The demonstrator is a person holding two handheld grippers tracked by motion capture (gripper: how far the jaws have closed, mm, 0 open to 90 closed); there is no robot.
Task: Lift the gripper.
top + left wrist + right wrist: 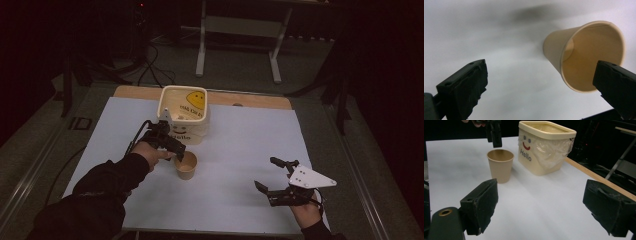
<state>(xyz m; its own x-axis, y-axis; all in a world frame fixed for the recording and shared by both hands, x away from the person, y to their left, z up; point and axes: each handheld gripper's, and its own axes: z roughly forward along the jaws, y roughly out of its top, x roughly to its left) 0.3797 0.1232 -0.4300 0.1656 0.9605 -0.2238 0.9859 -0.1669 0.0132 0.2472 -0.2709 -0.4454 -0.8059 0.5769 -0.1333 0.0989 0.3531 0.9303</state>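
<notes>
Two grippers: both held by a person over the white table [240, 150], neither with anything between its jaws.
Right gripper [274, 179]: nearest the person, at the table's near right; jaws spread wide, empty, well apart from the cup; in its own view the pads [480, 206] frame bare table.
Left gripper [176, 149]: poised just above the cup's rim on its left side; jaws wide apart and empty in its own view, one jaw overlapping the rim's edge in the picture. Contact cannot be told.
Paper cup [185, 165]: upright, open end up, near the table's middle, just in front of the bin; appears empty inside.
Cup, handling (judgement): very light, thin-walled, easily crushed or tipped; the surface looks matte, so slip should be low. The rolled rim is the stiffest part.
Cup, hold (judgement): pinch one wall just below the rim, one jaw inside and one outside, with gentle closure; or span the upper body lightly. Avoid squeezing mid-wall.
Cream bin [183, 114]: farther back, lined with clear plastic, smiley face and "Hello" on its side; near the cup but apart from it.
</notes>
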